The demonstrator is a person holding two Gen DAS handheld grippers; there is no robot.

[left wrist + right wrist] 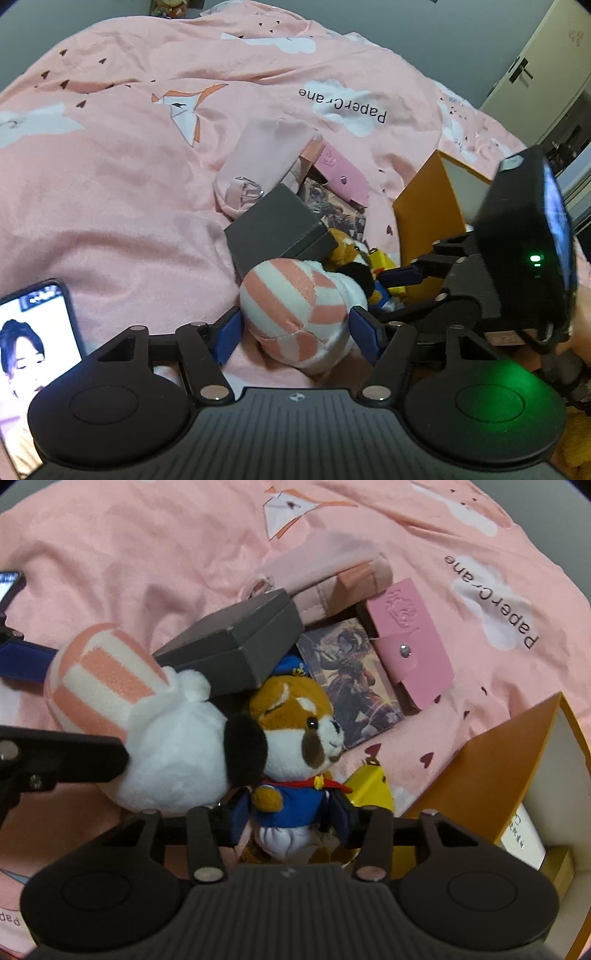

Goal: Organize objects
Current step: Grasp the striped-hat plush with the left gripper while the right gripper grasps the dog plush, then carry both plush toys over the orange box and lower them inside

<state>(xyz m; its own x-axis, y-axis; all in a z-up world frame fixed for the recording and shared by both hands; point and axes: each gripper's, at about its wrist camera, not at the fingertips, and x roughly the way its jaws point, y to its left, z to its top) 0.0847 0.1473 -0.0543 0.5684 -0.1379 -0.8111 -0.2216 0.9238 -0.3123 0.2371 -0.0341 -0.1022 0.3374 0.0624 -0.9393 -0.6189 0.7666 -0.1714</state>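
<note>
Plush toys are bracketed mid-bed: the striped plush [299, 314] seemingly clamped by the left gripper [295, 328], the sailor dog plush [291, 771] by the right gripper [288, 819], orange box [491, 771] rightward.

My bed [129, 192], pink cover w/ cloud print, carries a grey box [277, 225], pink pouch [266, 158], pink card wallet [413, 646], picture card [354, 679], orange box [428, 206] & phone [33, 354] nr its left edge.
</note>
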